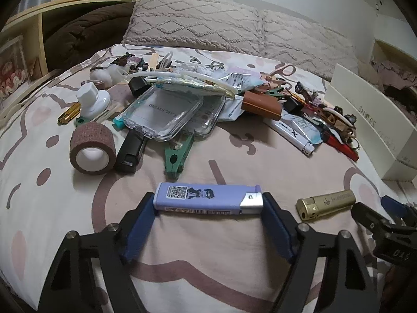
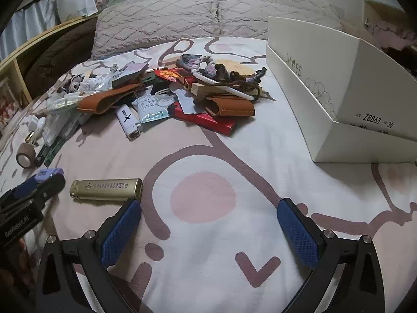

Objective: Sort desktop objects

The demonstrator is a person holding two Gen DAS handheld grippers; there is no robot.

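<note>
- My left claw [image 1: 208, 203] holds one purple lighter [image 1: 208, 198] crosswise, one blue pad at each end of it, low over the bedspread [image 1: 234, 161].
- My right claw [image 2: 208, 216] stands wide with nothing between its two blue pads; its left pad [image 2: 122, 229] is just beside one gold lighter [image 2: 106, 189], which lies flat on the bedspread.
- In the left view the gold lighter lies just right of the purple one, apart from it.
- I count three lighters clearly: purple, gold, and one white lighter [image 1: 292, 135] at the near edge of the pile.
- One roll of brown tape [image 1: 92, 148] lies on its side at the pile's left, with one black stapler [image 1: 131, 151] just beside it.
- One green clip [image 1: 177, 156] lies in front of two clear plastic cases [image 1: 166, 114], which are stacked and overlapping.
- One white bottle cap [image 1: 93, 101] stands behind the tape, and one thin brass tube [image 1: 69, 113] lies left of it.
- Two brown leather pouches [image 2: 229, 108] show in the right view, one on each side of the pile.
- One flat red box [image 2: 206, 121] lies under the right pouch.
- One pair of scissors [image 2: 173, 49] lies at the far side of the pile.
- One open white shoebox [image 2: 338, 99] sits right of the pile, well apart from both lighters.
- Two textured pillows [image 1: 195, 23] lie side by side at the head of the bed.
</note>
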